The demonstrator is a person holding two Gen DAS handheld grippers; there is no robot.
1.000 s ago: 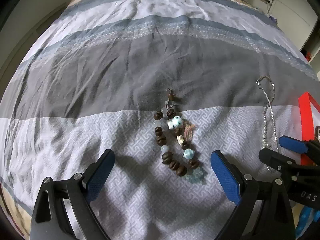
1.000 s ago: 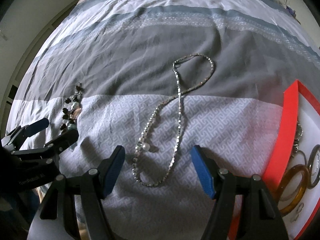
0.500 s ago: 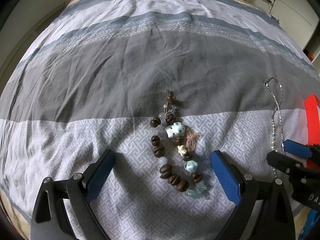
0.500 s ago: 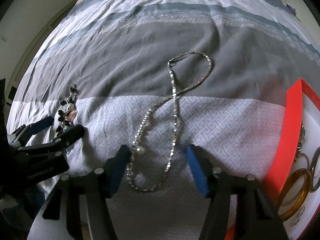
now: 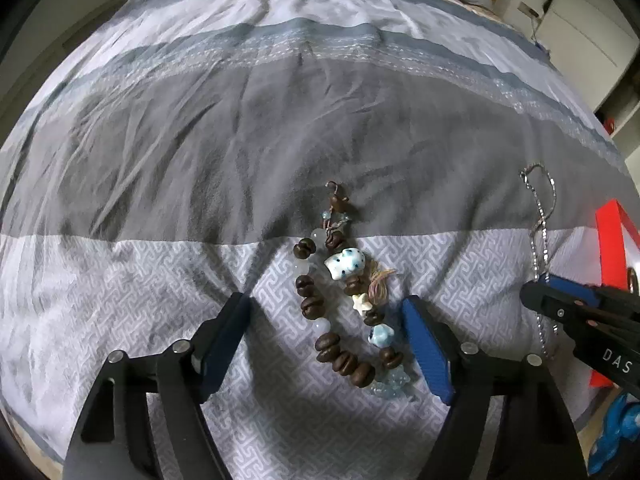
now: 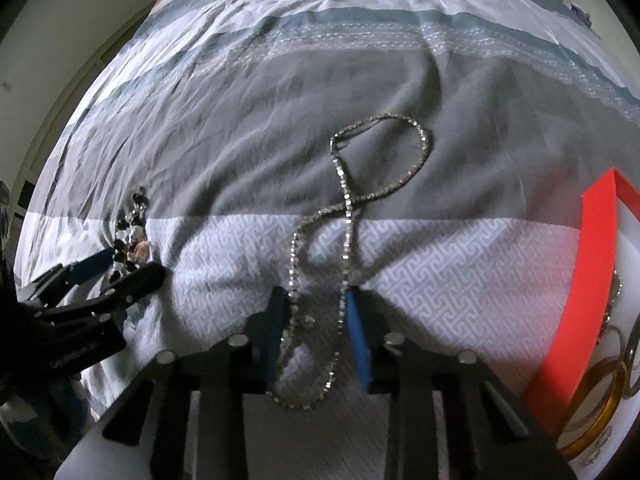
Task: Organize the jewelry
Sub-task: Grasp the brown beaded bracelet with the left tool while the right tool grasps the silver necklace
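A bracelet (image 5: 316,344) of brown, white and pale blue beads lies on the striped bedcover (image 5: 280,128). My left gripper (image 5: 325,304) straddles its near half, jaws closing, pads (image 5: 424,344) still clear of the beads. A silver chain necklace (image 6: 346,200) lies in a twisted loop to its right. My right gripper (image 6: 316,294) is closing on the necklace's near end, each blue pad (image 6: 358,336) against a strand. In the left wrist view the right gripper (image 5: 548,284) pinches the necklace (image 5: 538,216). The right wrist view shows the left gripper (image 6: 132,262) over the bracelet (image 6: 132,236).
A red-walled box (image 6: 596,264) with a white inside stands at the right edge of the bed, holding amber bangles (image 6: 600,400) and other rings. Its red wall (image 5: 612,248) shows beyond the right gripper. White cabinets (image 5: 580,28) stand past the bed's far right corner.
Both grippers came closer to the bedcover. The right jaws went from wide apart to close against the necklace strands. The left jaws narrowed somewhat around the bracelet.
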